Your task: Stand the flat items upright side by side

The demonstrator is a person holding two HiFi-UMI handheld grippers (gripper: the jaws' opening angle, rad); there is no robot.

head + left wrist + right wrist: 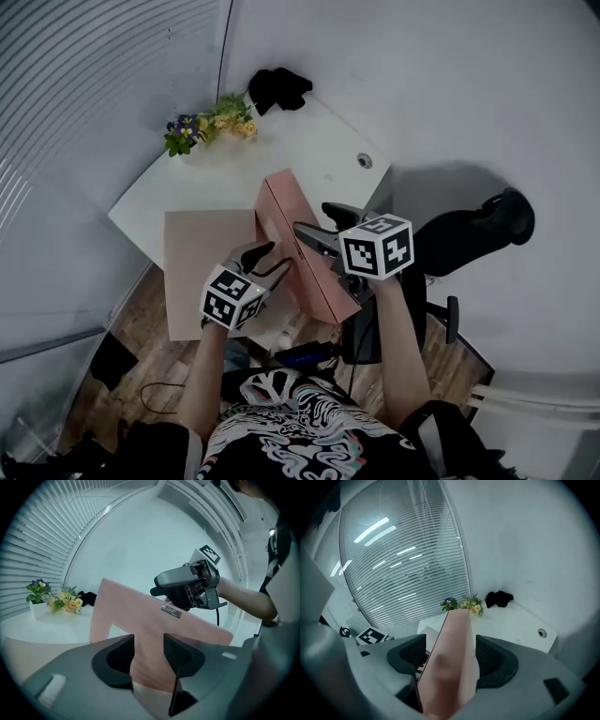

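Observation:
A pink flat case (281, 202) stands on edge on the white table (323, 141); a small metal label shows on its broad face (140, 616). My left gripper (267, 255) is at its near left side, and its jaws (148, 653) are shut on the case's near edge. My right gripper (314, 223) straddles the top edge from the right. In the right gripper view the jaws (450, 656) stand open around the case's narrow edge (452, 667), with a gap on the left side. A second tan flat item (202, 258) lies flat to the left.
A pot of flowers (211, 122) and a black object (278, 87) sit at the table's far end. A round cable hole (365, 160) is near the right edge. A black chair (469, 234) stands to the right of the table.

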